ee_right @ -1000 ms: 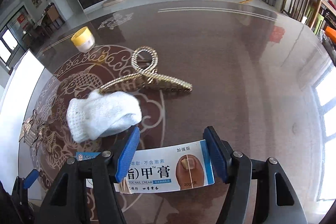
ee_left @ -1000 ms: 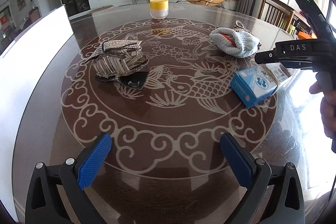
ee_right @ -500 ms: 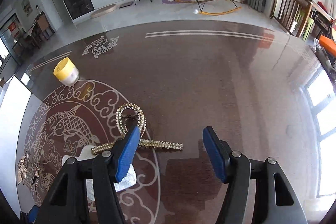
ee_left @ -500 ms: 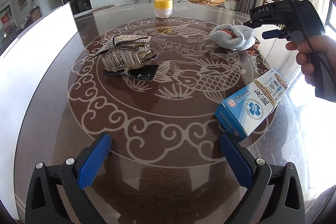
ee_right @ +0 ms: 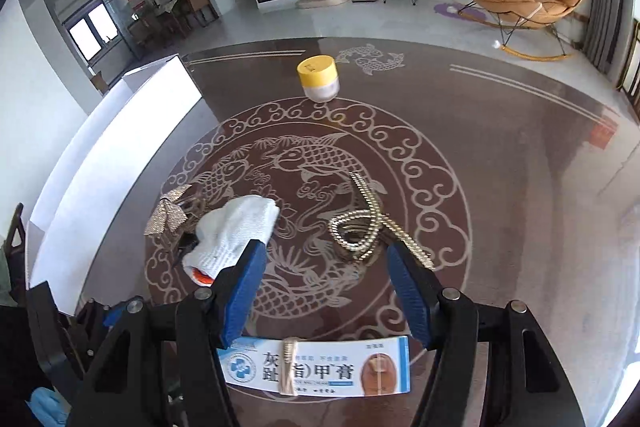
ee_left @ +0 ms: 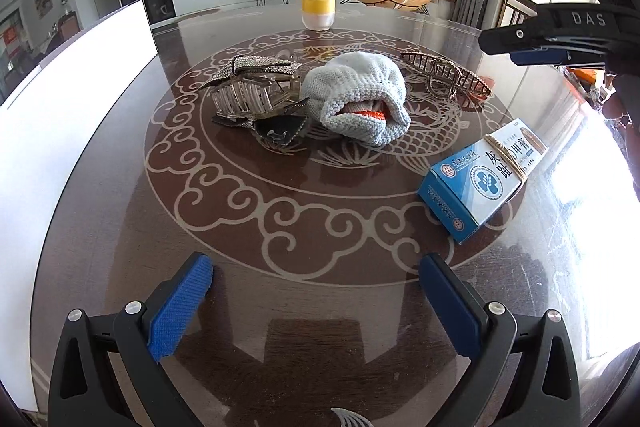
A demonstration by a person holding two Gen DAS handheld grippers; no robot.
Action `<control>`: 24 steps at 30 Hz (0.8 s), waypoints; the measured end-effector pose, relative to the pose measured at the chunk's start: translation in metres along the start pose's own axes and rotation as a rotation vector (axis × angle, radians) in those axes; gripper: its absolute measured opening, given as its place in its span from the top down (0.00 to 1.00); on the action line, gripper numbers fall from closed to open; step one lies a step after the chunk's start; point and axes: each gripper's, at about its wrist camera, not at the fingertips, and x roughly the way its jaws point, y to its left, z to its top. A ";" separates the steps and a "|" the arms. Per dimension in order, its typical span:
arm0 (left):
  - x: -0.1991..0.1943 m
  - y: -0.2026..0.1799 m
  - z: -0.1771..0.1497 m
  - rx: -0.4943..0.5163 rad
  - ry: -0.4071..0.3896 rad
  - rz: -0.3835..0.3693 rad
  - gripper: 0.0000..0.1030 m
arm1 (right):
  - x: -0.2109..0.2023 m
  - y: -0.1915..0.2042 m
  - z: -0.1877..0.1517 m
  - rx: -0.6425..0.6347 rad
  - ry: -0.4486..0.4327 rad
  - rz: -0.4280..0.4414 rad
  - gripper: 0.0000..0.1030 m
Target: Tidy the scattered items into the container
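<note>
- You are holding both grippers, left gripper [ee_left: 316,301] and right gripper [ee_right: 326,291], above the table [ee_left: 120,155] with jaws spread wide, gripping nothing.
- Nothing is looking tidied: jar [ee_left: 318,12], glove [ee_left: 360,99], ointment box [ee_left: 482,179] and both hair claws [ee_left: 252,87] [ee_left: 444,75] are lying scattered.
- The white container [ee_right: 116,155] is waiting at the table's edge; its inside is probably hidden.

sock [ee_left: 356,99] between two hair clips [ee_left: 256,87], table [ee_left: 320,307]
</note>
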 end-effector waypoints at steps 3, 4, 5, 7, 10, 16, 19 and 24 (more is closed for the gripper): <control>0.000 0.001 0.001 0.008 0.009 -0.007 0.00 | -0.002 -0.028 -0.016 0.049 0.018 -0.070 0.37; 0.000 0.001 0.001 0.011 0.012 -0.008 0.00 | 0.000 -0.037 -0.018 0.088 0.028 -0.029 0.37; 0.001 0.002 0.002 0.014 0.016 -0.013 0.00 | 0.003 -0.041 -0.023 0.122 0.038 0.037 0.37; 0.000 0.001 0.001 0.026 0.017 -0.022 0.00 | 0.007 -0.042 -0.032 0.159 0.057 0.193 0.37; 0.001 0.002 -0.003 0.043 0.019 -0.035 0.00 | 0.009 -0.018 -0.048 0.084 0.092 0.295 0.37; 0.007 0.011 0.005 0.029 0.027 -0.026 0.00 | -0.032 0.002 -0.117 0.025 0.043 0.262 0.37; 0.012 0.015 0.014 0.020 0.043 -0.030 0.00 | -0.041 -0.004 -0.143 0.046 0.026 0.103 0.38; 0.015 0.036 0.029 -0.083 0.048 -0.103 0.00 | -0.048 -0.006 -0.139 0.033 -0.004 0.010 0.38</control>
